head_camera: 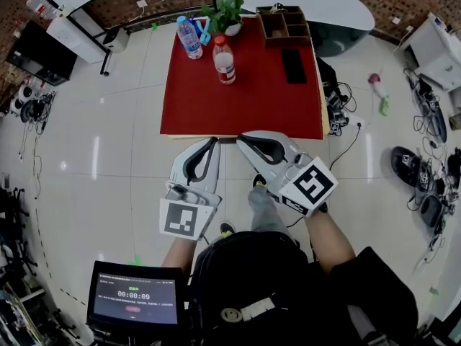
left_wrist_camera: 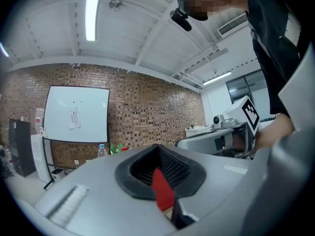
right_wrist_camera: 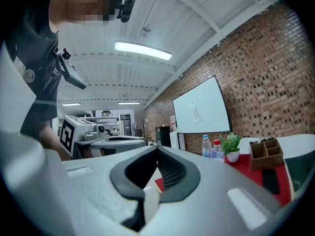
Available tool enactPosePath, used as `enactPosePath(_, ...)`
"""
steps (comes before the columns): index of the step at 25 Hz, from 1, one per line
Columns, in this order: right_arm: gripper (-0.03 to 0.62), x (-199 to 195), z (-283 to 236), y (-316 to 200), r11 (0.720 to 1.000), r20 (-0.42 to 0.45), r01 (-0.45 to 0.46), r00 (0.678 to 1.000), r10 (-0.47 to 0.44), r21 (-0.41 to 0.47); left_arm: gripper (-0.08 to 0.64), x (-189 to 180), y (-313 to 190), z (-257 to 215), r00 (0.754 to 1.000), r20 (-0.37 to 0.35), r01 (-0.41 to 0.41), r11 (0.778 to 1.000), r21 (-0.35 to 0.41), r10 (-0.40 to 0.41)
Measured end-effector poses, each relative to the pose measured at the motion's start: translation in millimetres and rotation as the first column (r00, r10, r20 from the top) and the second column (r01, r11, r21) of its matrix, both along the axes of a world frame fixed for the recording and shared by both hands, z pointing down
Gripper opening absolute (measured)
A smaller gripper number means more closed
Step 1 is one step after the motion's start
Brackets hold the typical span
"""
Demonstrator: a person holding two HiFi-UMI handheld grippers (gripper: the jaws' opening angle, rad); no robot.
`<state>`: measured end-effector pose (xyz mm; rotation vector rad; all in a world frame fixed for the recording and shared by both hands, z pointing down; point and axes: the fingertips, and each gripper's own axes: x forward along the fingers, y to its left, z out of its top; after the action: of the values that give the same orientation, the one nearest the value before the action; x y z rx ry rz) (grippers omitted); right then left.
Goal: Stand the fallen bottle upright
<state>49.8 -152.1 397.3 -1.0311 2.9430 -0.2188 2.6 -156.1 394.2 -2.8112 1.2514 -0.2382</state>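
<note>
Two clear bottles stand upright on the red table [head_camera: 245, 107]: a blue-capped bottle [head_camera: 189, 37] at the far left and a red-capped bottle [head_camera: 224, 60] nearer the middle. I see no bottle lying down. My left gripper [head_camera: 213, 140] and right gripper [head_camera: 240, 137] hover side by side just short of the table's front edge, both shut and empty. In the left gripper view the left gripper's [left_wrist_camera: 157, 146] tips meet, with the blue-capped bottle [left_wrist_camera: 102, 150] far beyond. In the right gripper view the right gripper [right_wrist_camera: 157, 147] is shut, with both bottles [right_wrist_camera: 207, 146] far ahead on the red table [right_wrist_camera: 246, 170].
A potted plant [head_camera: 229, 13], a wooden organizer [head_camera: 284, 24] and a flat black item [head_camera: 293, 65] sit at the table's far side. White tables stand behind. Cables and shoes [head_camera: 410, 168] litter the floor at the right. A timer screen [head_camera: 134, 300] is at the lower left.
</note>
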Motion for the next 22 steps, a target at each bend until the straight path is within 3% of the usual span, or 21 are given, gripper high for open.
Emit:
enactPosePath(6,0.005,-96.3,-3.8,118.5,0.999,-0.074,-0.036,0.997,0.036,0.001,0.0,-82.6,112.5,-28.6,0.996,-0.089,-0.005,0.998,0.061,0.011)
enactPosePath(11,0.005,-146.3,-25.4,177.0,0.999,-0.058,-0.033,0.998,0.034,0.005,0.0,-138.3,173.2,-48.5,0.991,-0.134,0.031,0.994,0.1,-0.017)
enactPosePath(16,0.005,-161.5,-39.5,207.3,1.0,-0.055,-0.01,0.998,0.01,-0.002,0.0,-152.6,208.5,-62.9,0.987,-0.153,0.062,0.991,0.115,-0.044)
enactPosePath(22,0.005,-158.7,-34.9,218.1,0.998,-0.036,0.002,0.999,-0.004,-0.06,0.0,-145.9,215.9,-70.9,0.985,-0.159,0.085,0.99,0.115,-0.066)
